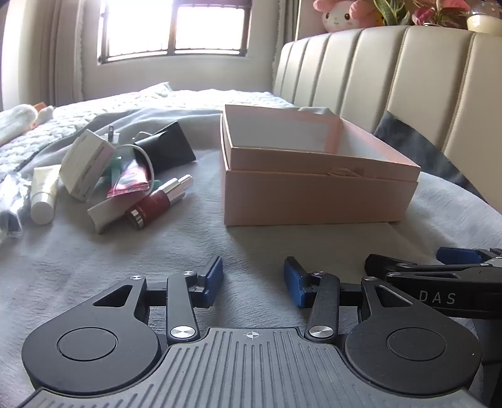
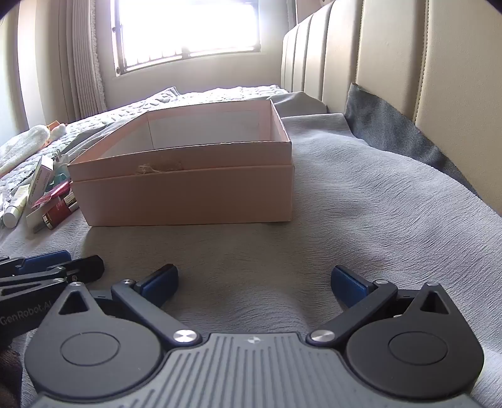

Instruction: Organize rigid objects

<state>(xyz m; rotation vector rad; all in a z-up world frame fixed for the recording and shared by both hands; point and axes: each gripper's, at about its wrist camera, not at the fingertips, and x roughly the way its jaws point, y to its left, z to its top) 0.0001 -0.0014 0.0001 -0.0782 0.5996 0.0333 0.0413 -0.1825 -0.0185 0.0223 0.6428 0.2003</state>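
Both grippers are seen low over a grey bedspread (image 1: 94, 257), side by side, nothing between either pair of pads.

Left gripper (image 1: 253, 279): released, blue pads spread, only fabric seen in the gap. Right gripper (image 2: 254, 282): released, spread wider, also over bare fabric; its tip is also seen at the right edge of the left wrist view.

A pink box (image 1: 313, 194) is seen on the bed ahead of both grippers, lid off and nested under the base, white interior, no contents visible from either angle. It lies right of the clutter, near the padded headboard (image 1: 376, 72).

The clutter pile lies left of the box, apart from both grippers:
- a dark red bottle (image 1: 157, 204) with a silver pump, lying on its side at the near edge
- a white carton (image 1: 86, 163), tilted, propped on the pile
- a white tube (image 1: 45, 194), at the left, cap towards the near side
- a black pouch (image 1: 166, 147), at the far side of the pile
- a red sachet (image 1: 128, 182), between carton and bottle
- a flat white box (image 1: 105, 213), under the bottle's near end

A white plug (image 1: 111, 136) is seen behind the carton. A window (image 1: 175, 28) is blown out at the far wall.
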